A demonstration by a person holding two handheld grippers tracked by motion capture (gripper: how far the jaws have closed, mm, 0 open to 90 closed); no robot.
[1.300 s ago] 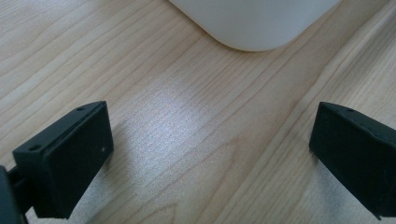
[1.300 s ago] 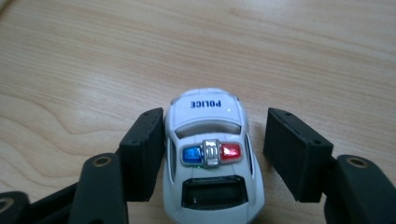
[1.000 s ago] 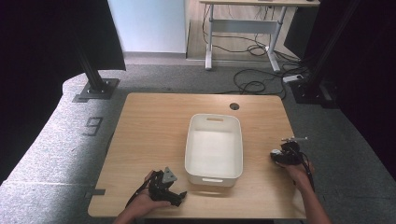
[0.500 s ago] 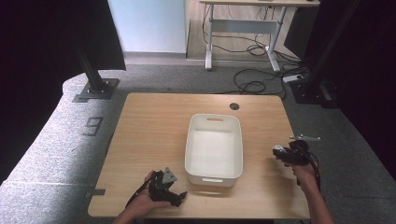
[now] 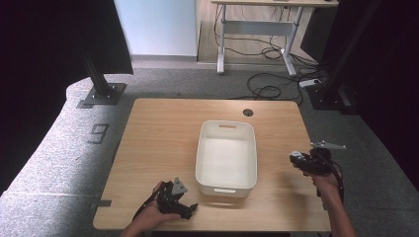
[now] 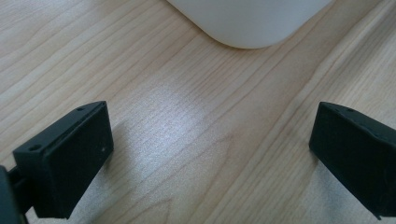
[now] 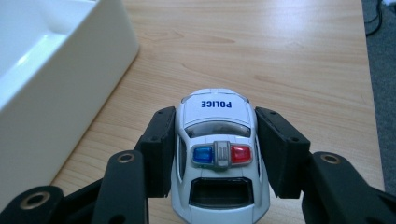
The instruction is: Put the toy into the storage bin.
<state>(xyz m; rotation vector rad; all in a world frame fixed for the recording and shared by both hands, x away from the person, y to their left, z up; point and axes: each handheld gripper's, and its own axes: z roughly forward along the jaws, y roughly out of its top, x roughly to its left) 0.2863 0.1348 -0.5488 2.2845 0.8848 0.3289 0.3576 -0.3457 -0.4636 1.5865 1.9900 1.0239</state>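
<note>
A white toy police car (image 7: 217,154) with a blue and a red roof light sits between the jaws of my right gripper (image 7: 215,126), which is shut on its sides. In the high view this gripper (image 5: 296,159) is low over the table's right side, just right of the white bin (image 5: 227,124). I cannot tell whether the car touches the wood. My left gripper (image 5: 189,210) rests near the table's front edge, by the bin's front left corner. Its jaws stand wide open over bare wood (image 6: 210,140), with the bin's rounded corner (image 6: 247,23) ahead.
The bin looks empty inside. The wooden table (image 5: 163,133) has a round cable hole (image 5: 248,112) at the back. Grey carpet (image 5: 59,148), a black stand base (image 5: 101,94) and a desk with floor cables (image 5: 269,89) lie beyond it.
My right gripper with the car has shifted slightly toward the table's right edge. The left gripper has stayed put.
</note>
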